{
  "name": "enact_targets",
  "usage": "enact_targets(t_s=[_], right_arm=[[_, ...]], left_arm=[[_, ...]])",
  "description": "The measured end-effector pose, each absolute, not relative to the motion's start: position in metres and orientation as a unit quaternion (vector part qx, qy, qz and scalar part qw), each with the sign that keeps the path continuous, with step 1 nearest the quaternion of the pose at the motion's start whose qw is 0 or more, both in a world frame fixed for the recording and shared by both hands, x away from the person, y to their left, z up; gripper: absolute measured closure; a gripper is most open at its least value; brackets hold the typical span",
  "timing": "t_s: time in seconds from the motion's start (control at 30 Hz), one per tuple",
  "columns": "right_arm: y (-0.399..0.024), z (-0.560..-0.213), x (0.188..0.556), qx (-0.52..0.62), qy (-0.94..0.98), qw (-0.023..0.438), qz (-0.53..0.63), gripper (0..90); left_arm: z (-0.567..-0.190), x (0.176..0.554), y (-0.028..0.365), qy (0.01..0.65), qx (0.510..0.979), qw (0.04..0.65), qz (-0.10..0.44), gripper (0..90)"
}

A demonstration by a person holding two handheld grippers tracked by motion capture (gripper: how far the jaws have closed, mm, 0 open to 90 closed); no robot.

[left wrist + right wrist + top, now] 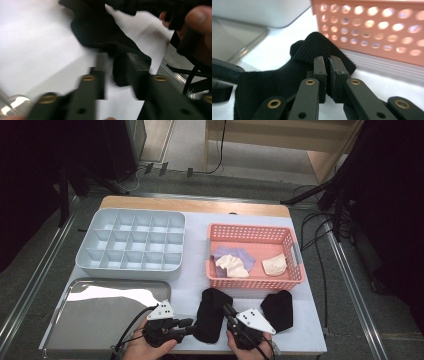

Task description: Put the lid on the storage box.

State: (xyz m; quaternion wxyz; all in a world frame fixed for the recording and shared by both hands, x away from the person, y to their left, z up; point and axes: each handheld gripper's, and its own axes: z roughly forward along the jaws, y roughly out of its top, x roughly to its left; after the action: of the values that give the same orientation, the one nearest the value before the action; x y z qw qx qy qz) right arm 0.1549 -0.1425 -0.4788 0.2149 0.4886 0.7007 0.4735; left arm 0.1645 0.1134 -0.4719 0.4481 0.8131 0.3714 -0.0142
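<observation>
Overhead first: white-covered table [190, 290]. Far left, a pale grey divided organizer [131, 244], its compartments bare as far as the high view shows. Near left, a shiny metal tray [100, 320], nothing lying in it. Far right, a pink perforated basket [254, 256] holding a lavender cloth [239, 255], a cream sock [232, 266] partly over it, and a second cream piece [274, 265] toward the basket's right end.

Black sock [212, 314] lies on the table just in front of the basket, between the two grippers. Second black sock [278, 309] lies to its right, apart from it, near the table's front right corner.

Left gripper [189, 326] comes at the black sock's lower left edge; in the left gripper view its jaws straddle a fold of the dark fabric [120, 67], cloth between them, though blur hides how firmly they pinch. Right gripper [231, 314] sits at the sock's right side; in the right gripper view its jaws are nearly together, clamped on a raised ribbed fold of the sock [322, 50], the basket wall [374, 30] close behind.
</observation>
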Motion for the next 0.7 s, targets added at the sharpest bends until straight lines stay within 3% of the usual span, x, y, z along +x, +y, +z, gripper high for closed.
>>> enact_targets(t_s=[0.1, 0.2, 0.37, 0.43, 0.7], right_arm=[[-0.150, -0.479, 0.155, 0.499, 0.694, 0.205, 0.477, 84.9], [-0.155, -0.480, 0.156, 0.507, 0.689, 0.203, 0.477, 84.9], [-0.161, -0.478, 0.157, 0.510, 0.682, 0.211, 0.480, 84.9], [-0.167, -0.477, 0.158, 0.514, 0.677, 0.213, 0.482, 84.9], [-0.195, -0.473, 0.160, 0.542, 0.646, 0.230, 0.485, 84.9]], left_arm=[[-0.474, 0.166, 0.111, 0.381, 0.808, 0.447, -0.035, 42.2], [-0.477, 0.164, 0.103, 0.376, 0.825, 0.421, -0.020, 44.2], [-0.473, 0.163, 0.099, 0.354, 0.837, 0.417, -0.025, 78.3], [-0.474, 0.165, 0.100, 0.348, 0.839, 0.415, -0.044, 87.9], [-0.465, 0.169, 0.113, 0.355, 0.825, 0.439, -0.033, 90.0]])
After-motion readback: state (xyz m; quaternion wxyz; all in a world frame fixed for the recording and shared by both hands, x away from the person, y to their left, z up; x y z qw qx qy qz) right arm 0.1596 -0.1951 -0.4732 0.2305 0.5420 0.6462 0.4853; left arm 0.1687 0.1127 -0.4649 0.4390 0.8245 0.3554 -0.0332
